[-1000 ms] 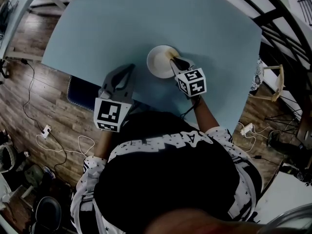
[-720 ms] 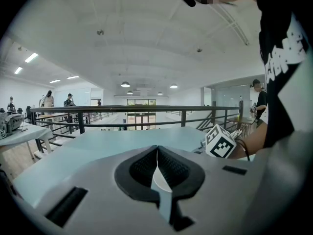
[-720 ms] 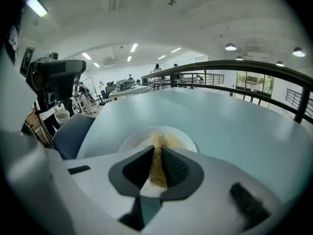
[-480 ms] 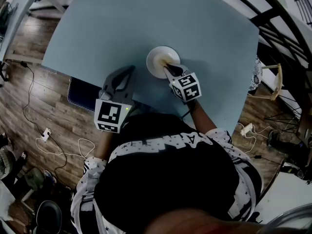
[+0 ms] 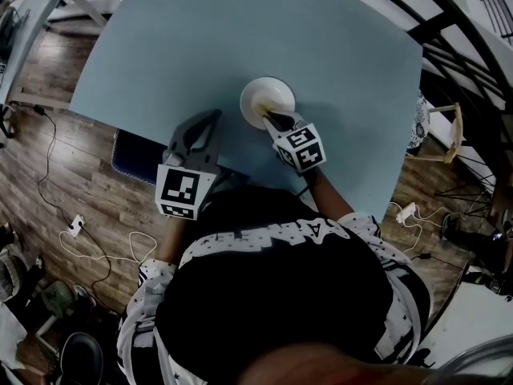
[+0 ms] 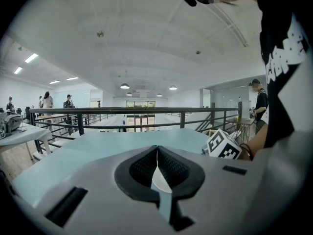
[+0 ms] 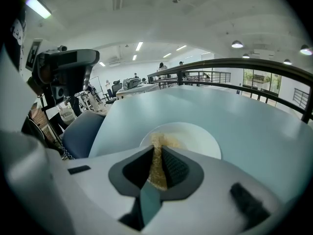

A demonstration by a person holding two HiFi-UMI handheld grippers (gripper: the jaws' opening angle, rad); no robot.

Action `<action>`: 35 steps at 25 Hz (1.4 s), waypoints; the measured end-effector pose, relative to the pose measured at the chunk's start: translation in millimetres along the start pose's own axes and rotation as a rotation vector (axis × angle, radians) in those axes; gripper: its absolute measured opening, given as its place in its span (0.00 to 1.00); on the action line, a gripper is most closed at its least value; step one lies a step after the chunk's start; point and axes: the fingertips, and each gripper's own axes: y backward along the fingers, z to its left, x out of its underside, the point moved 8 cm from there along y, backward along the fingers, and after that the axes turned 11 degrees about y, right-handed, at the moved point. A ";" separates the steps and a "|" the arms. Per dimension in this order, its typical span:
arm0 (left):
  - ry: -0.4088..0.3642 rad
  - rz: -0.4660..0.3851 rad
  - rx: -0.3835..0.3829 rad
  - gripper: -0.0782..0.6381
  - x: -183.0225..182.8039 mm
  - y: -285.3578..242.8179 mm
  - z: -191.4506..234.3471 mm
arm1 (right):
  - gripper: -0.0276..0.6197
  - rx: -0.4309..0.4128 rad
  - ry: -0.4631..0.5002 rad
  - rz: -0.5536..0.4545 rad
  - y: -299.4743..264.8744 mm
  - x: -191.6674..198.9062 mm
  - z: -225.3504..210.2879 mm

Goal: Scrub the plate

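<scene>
Pinching a tan, coarse-grained scrub pad (image 7: 158, 143) between its dark ribbed pads, the right gripper (image 5: 276, 118) reaches out from the person's body so that the pad's free end lies on the near part of the plate (image 5: 267, 96). The jaws are drawn in narrow on the pad, and that squeeze looks meant to keep the soft, fibrous material from slipping while it is rubbed across the dish. The plate is round, white and smooth, shallow with a low rim. It sits flat on the pale blue table (image 5: 240, 30) near the edge closest to the person, within easy reach. The left gripper (image 6: 157, 149) has its jaws brought together at the tips with nothing caught between them. It hovers over the near table edge, left of the plate and apart from it, so it seems to be waiting rather than steadying the dish. With nothing bracing the plate, its slick underside on the matte tabletop could let it slide under a firm stroke. A dark blue chair (image 5: 128, 156) stands tucked below the table edge on the person's left. Scrubbing appears to be under way.
</scene>
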 end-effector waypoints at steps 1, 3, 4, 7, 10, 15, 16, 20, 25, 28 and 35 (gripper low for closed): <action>0.000 -0.001 0.001 0.13 -0.1 0.1 -0.2 | 0.12 -0.002 0.001 -0.001 -0.5 0.3 1.3; 0.000 -0.002 0.002 0.13 0.0 1.0 -0.6 | 0.12 -0.007 0.002 -0.004 -1.7 1.2 4.2; 0.000 -0.002 0.002 0.13 0.0 1.7 -1.0 | 0.12 -0.009 0.004 -0.005 -1.6 1.3 5.9; -0.002 -0.003 0.001 0.13 -0.2 3.1 -1.6 | 0.12 -0.017 0.010 -0.006 -1.7 0.6 9.9; -0.001 -0.003 0.001 0.13 0.1 1.8 -1.1 | 0.12 -0.020 0.013 -0.015 -2.7 -0.9 11.0; 0.003 -0.005 0.005 0.13 -0.9 -0.1 -1.0 | 0.12 -0.033 0.014 -0.012 -3.4 -1.8 14.0; 0.003 -0.005 0.006 0.13 -0.9 -0.2 -1.0 | 0.12 -0.034 0.015 -0.013 -3.6 -1.9 14.7; -0.002 -0.005 0.009 0.13 -1.8 -1.6 -1.5 | 0.12 -0.039 0.017 -0.029 -3.7 -3.8 16.1; -0.003 -0.009 0.011 0.13 -3.7 -1.9 -2.9 | 0.12 -0.055 0.012 -0.025 -2.4 -4.6 20.2; -0.002 -0.010 0.012 0.13 -2.8 -0.9 -3.0 | 0.12 -0.058 0.008 -0.036 -2.6 -5.8 22.9; -0.006 -0.006 0.013 0.13 -4.2 -1.4 -3.0 | 0.12 -0.072 0.018 -0.055 -3.2 -7.4 25.2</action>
